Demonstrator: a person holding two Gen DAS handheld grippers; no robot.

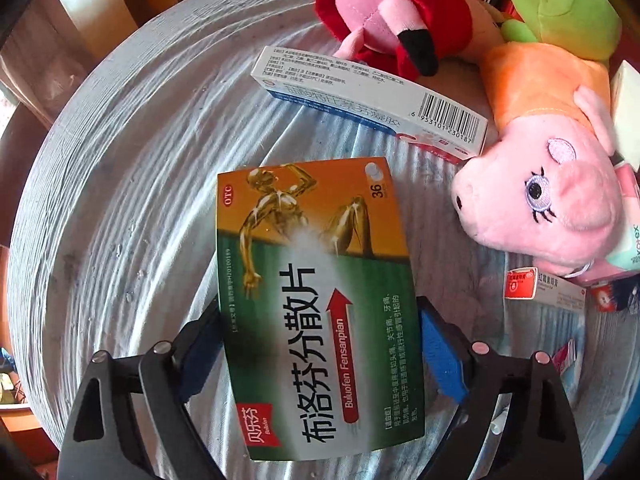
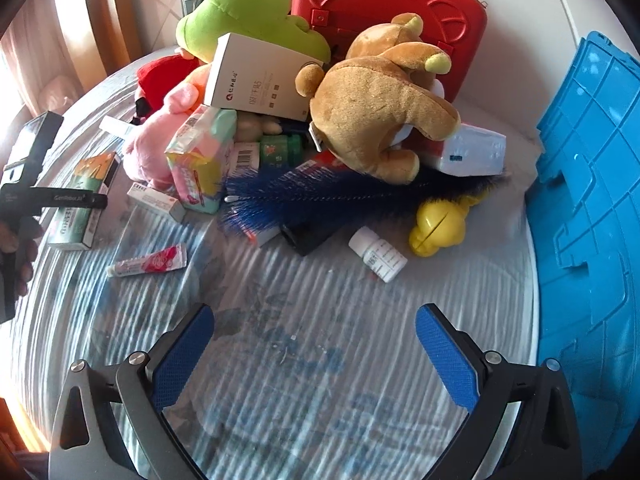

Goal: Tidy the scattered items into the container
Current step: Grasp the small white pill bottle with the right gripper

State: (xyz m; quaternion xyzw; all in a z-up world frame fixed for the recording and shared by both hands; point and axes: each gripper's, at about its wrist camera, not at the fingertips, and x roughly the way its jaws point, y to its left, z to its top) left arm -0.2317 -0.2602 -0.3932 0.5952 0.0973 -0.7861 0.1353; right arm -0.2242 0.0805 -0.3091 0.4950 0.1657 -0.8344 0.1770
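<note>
Because the green and orange medicine box [image 1: 316,304] is broad and flat, the grasp goes best if the left gripper [image 1: 318,344] stays centred over it, squeezes evenly on the two long edges and lifts straight up, so the box neither twists nor slides out. That box lies lengthwise between the left gripper's blue pads [image 1: 440,356], its near end close to the palm and its far end reaching past the fingertips. The pads sit right at its edges, but whether they press on it cannot be told. Beyond the fingertips lies a long white carton [image 1: 372,100], and ahead to the right a pink pig plush [image 1: 552,184]. Further right, the right gripper [image 2: 312,344] is spread wide with nothing in it, hanging over bare striped cloth [image 2: 320,400], with the heap of toys and cartons ahead of its fingertips. The blue container [image 2: 592,200] stands at the right of that gripper, just beside its right finger.
</note>
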